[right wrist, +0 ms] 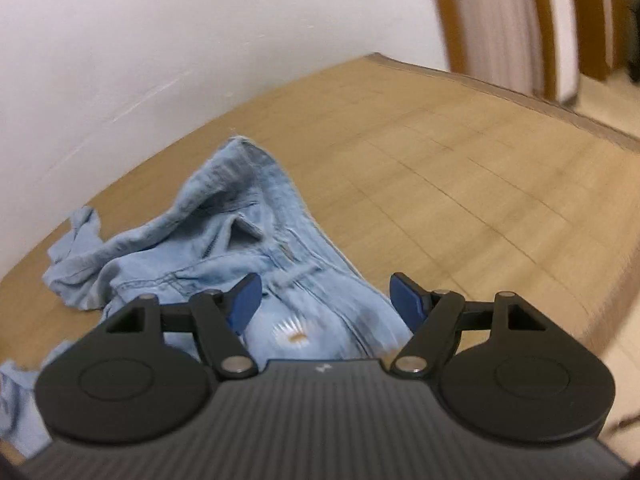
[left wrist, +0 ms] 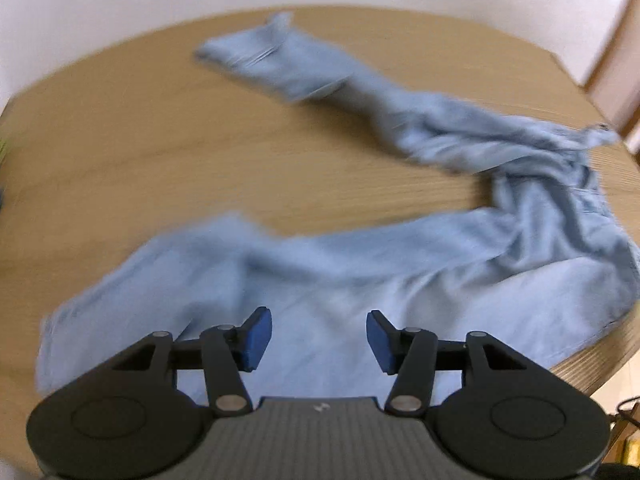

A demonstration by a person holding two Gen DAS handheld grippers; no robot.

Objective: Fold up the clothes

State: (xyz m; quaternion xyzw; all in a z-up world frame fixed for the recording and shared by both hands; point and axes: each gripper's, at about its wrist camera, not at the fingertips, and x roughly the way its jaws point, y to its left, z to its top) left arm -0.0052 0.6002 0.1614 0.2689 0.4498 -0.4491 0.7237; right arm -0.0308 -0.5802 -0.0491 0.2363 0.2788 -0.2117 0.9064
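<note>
Both grippers hover with jaws apart and nothing between them: the left gripper (left wrist: 319,340) over one leg of the pale blue denim jeans (left wrist: 360,272), the right gripper (right wrist: 325,304) above the bunched waistband. Sprawled in a crooked V across the light wooden table (left wrist: 140,152), the jeans look unfolded, so I'd judge the next move needs the legs straightened and laid together.

Wooden table (left wrist: 140,152) carries sprawled light-blue jeans (left wrist: 360,264).
</note>
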